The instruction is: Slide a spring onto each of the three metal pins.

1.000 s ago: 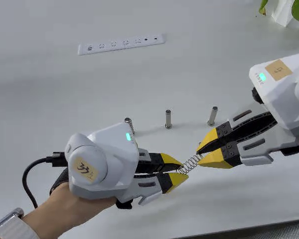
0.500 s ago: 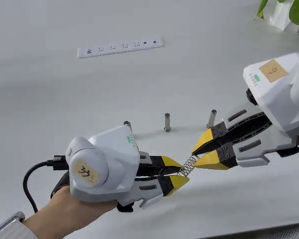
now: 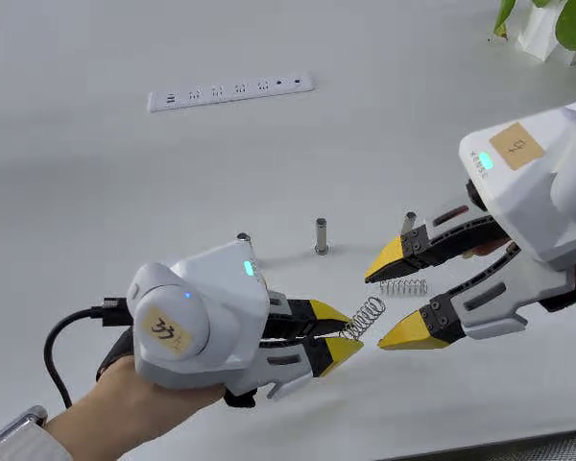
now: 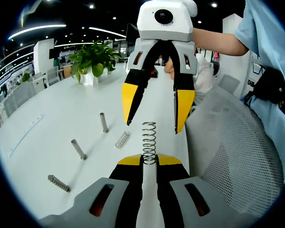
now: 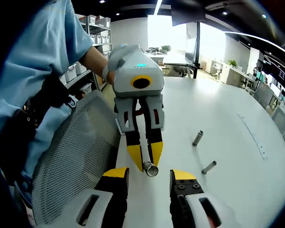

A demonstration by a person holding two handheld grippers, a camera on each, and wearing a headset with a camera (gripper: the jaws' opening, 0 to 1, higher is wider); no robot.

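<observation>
Left gripper [image 3: 348, 331] has its yellow-tipped jaws pressed together on the near end of a spring [image 3: 365, 317]. The spring sticks out from the tips up and to the right, its long axis nearly level and in line with the jaws. It aims at the right gripper [image 3: 376, 309], which faces it with jaws spread wide, one tip above and one below the spring's free end, gripping nothing. By the look of it, the left hand alone carries the spring.

Beyond the grippers the three pins stand upright in a row on the table [image 3: 125, 192]. The left pin [image 4: 58, 183] appears to wear a coil; the middle pin [image 3: 321, 235] and right pin [image 3: 409, 223] are bare. A loose spring [image 3: 403, 286] lies flat just before the right pin.

The middle pin lies beyond the held spring and slightly left, probably the nearest bare one. The spring would need tipping upright to go on.
</observation>
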